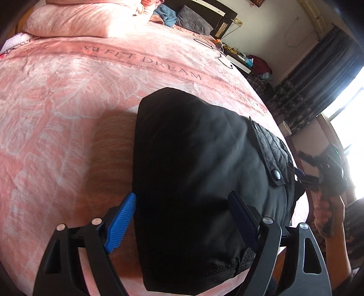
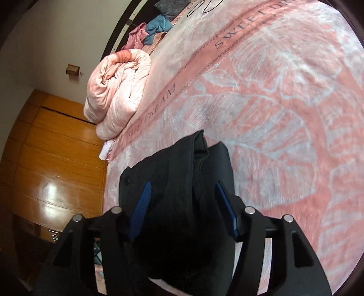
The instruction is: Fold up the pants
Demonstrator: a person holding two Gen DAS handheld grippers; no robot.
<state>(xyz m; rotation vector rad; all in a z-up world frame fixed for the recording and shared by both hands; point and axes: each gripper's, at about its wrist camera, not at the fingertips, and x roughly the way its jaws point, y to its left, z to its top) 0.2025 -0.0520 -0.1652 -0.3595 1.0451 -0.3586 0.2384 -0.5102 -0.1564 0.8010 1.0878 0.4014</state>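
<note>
Folded pants point(image 1: 193, 170) lie on the bedspread point(image 1: 68, 113), pillow point(image 1: 75, 20) well behind them

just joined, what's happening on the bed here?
A person with a handheld gripper in each hand is folding black pants on a pink "SWEET DREAM" blanket. The pants lie in a folded bundle near the bed's edge, flap pocket facing up. The left gripper stands open astride the bundle's near end. The right gripper is over the bundle too, jaws apart with cloth between them; no firm pinch shows.
</note>
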